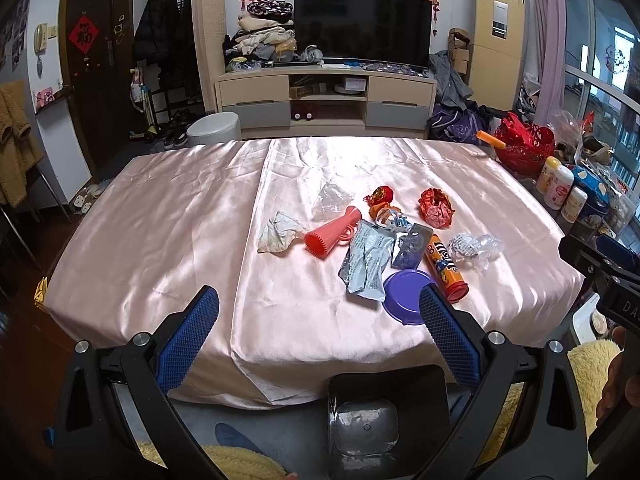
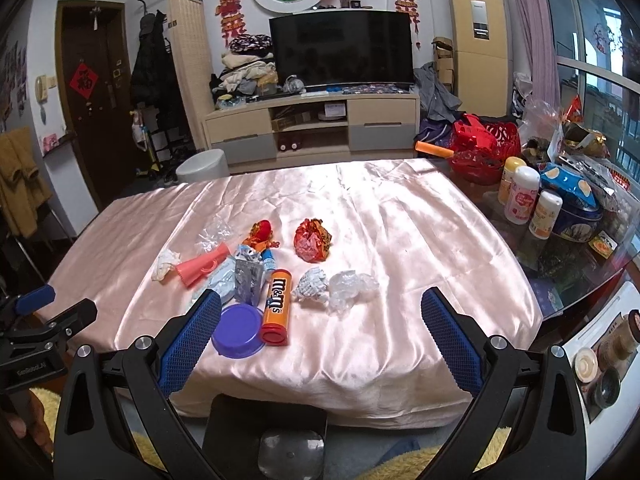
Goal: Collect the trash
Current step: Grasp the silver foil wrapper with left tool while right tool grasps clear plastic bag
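Trash lies scattered on the pink satin tablecloth (image 1: 168, 216): an orange M&M's tube (image 1: 446, 266) (image 2: 276, 306), a purple lid (image 1: 406, 294) (image 2: 238, 332), a silver foil pouch (image 1: 368, 260), a pink funnel-shaped toy (image 1: 332, 234) (image 2: 198, 270), a crumpled tissue (image 1: 278, 232) (image 2: 164, 266), a red crumpled wrapper (image 1: 436, 208) (image 2: 312, 238) and clear plastic wrap (image 1: 476, 248) (image 2: 348, 290). My left gripper (image 1: 320, 304) hangs open above the table's near edge. Open too, my right gripper (image 2: 322, 308) is held before the tube and wrap. A black bin (image 1: 386, 412) (image 2: 266, 432) stands below the front edge.
Bottles (image 2: 520, 196), a blue tin (image 2: 576, 216), snack bags and a red basket (image 2: 484, 152) crowd the glass table at the right. A white round stool (image 1: 214, 130) and a TV cabinet (image 1: 326, 98) stand beyond the far edge. A hand (image 1: 616, 380) holds the other gripper.
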The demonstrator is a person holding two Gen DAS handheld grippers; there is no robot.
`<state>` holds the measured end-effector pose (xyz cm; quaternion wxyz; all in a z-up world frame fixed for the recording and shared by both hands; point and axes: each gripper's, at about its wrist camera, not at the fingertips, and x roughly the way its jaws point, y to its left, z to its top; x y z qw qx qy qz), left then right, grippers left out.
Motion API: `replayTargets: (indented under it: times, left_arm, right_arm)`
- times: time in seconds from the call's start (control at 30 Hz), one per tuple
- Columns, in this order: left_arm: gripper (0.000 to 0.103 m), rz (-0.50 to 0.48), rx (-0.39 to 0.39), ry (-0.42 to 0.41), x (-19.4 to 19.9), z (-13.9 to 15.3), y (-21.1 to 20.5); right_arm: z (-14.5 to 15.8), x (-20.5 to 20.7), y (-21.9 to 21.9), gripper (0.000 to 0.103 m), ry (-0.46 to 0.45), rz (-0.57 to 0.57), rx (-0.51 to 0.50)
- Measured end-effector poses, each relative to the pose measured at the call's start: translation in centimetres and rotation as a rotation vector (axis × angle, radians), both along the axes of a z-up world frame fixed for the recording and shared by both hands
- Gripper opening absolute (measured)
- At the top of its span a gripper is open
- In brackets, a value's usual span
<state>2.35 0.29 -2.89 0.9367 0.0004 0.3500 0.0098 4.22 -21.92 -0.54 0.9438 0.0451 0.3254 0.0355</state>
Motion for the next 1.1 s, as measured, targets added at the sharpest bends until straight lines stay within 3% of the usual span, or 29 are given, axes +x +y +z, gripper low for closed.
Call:
replayTargets:
  times: [0.43, 0.77, 1.1]
  left_arm:
    - [0.09, -0.079, -0.031, 0.142, 3.5, -4.9, -1.3]
    - [0.063, -0.126, -0.039, 0.207, 8.9, -6.9, -1.3]
    - [0.06, -0.168, -0.024, 0.287, 14.0, -9.6, -2.9]
  right_arm:
    - [-4.9, 3.5, -2.0, 0.086, 0.122, -0.001, 0.036]
    - [-7.1, 8.8, -3.0, 0.053, 0.177, 0.011, 0.076]
    - [-8.9, 12.5, -2.4, 0.051, 0.212, 0.021, 0.047]
